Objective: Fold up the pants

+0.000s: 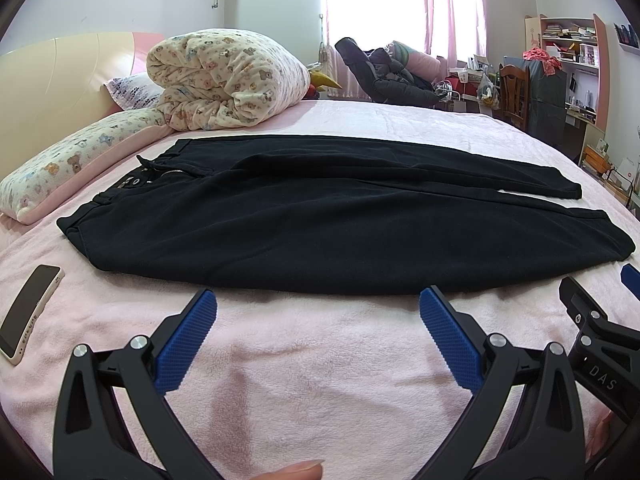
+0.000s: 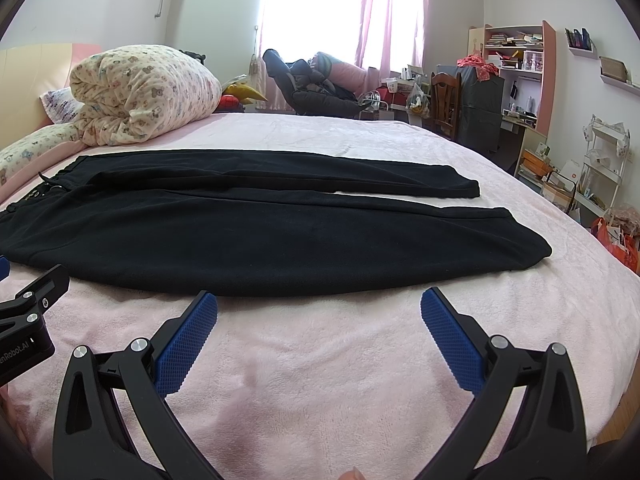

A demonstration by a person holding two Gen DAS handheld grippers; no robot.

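Black pants (image 1: 320, 220) lie flat across the pink bed, waistband to the left, both legs stretched to the right; the right wrist view shows the same pants (image 2: 256, 232). My left gripper (image 1: 318, 308) hovers open just short of the near edge of the pants, with nothing between its blue pads. My right gripper (image 2: 319, 308) is open too, in front of the near leg, closer to the cuffs. Each gripper shows at the edge of the other's view: the right one (image 1: 592, 312) and the left one (image 2: 28, 300).
A phone (image 1: 28, 316) lies on the pink bed cover (image 1: 320, 380) at the near left. A rolled patterned quilt (image 1: 224, 80) and pillows (image 1: 72, 168) sit by the headboard. Beyond the bed stand a chair with clothes (image 1: 384, 76), a wooden chair, shelves and clutter.
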